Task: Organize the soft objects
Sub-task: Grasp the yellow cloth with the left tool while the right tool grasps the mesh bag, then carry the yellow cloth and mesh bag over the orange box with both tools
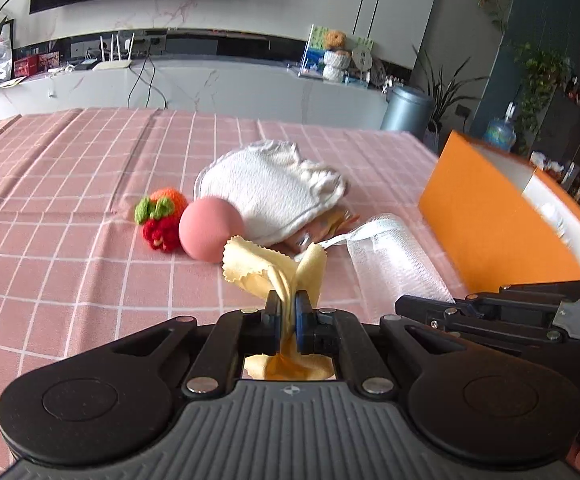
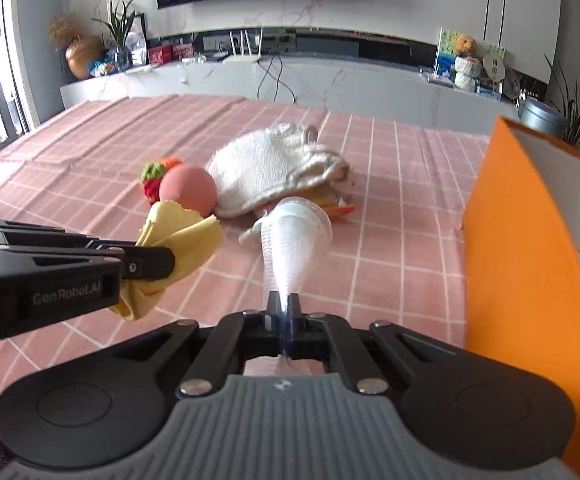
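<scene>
We see the left gripper (image 1: 287,300) pinching a yellow cloth (image 1: 265,266), its jaws pressed together on a bunched fold so that the scalloped edges fan out above the fingertips and the cloth hangs clear of the pink checked tablecloth (image 1: 69,184); from the right wrist view the same cloth (image 2: 177,236) sits at nine o'clock, clamped in the black fingers reaching in from the left edge. The right gripper (image 2: 283,304) is closed on a white mesh pouch (image 2: 296,240), which rises from the tips towards twelve o'clock as a cone, its drawstring end near the pile behind. In the left view that pouch (image 1: 394,256) lies at two o'clock of the yellow cloth. Further back on the tablecloth, at about eleven o'clock of the left gripper, a pink ball (image 1: 209,229) rests touching a knitted strawberry (image 1: 157,220) on its left, and just behind the ball lies a white towel mitt (image 1: 273,188) covering some colourful packets (image 1: 330,226). An orange box (image 1: 490,216) with a white inside stands at the right, at two to three o'clock of both grippers
</scene>
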`<state>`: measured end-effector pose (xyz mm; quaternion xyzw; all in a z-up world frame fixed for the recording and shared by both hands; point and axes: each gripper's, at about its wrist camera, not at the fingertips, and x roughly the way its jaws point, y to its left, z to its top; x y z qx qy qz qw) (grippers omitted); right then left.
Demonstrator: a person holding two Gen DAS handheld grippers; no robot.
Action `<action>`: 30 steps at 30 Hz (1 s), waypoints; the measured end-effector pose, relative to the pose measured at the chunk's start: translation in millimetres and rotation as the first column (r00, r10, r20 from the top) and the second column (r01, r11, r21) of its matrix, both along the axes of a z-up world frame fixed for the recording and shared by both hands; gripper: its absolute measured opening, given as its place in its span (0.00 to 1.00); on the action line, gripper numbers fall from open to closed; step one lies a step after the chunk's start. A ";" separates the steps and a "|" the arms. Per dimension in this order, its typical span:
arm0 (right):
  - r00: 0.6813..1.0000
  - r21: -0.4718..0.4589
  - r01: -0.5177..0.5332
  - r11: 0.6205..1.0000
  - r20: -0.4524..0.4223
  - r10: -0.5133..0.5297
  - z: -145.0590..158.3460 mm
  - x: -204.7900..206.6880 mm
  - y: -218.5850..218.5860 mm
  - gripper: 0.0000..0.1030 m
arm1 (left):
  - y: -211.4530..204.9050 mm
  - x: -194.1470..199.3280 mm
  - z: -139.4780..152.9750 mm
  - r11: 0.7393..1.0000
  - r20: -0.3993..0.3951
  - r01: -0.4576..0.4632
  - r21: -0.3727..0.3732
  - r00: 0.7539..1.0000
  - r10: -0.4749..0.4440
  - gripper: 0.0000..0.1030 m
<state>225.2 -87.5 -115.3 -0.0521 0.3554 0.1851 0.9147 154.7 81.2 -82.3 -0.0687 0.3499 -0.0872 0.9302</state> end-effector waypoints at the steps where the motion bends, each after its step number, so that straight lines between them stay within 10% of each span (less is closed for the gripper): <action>1: 1.000 0.006 -0.001 1.000 0.014 0.001 6.1 -3.2 -2.2 0.00 | -2.3 -1.8 5.5 1.000 0.013 0.002 -0.004 1.000 -0.002 0.06; 16: 0.971 0.031 0.101 0.994 0.215 -0.106 98.0 -44.8 -97.8 0.00 | -79.6 -6.0 78.4 0.977 0.165 0.201 -0.077 0.969 -0.186 0.07; 30: 0.956 -0.035 0.248 0.968 0.171 -0.239 112.9 -9.7 -213.5 0.00 | -206.7 36.2 86.8 0.868 0.136 0.483 0.118 0.858 -0.496 0.07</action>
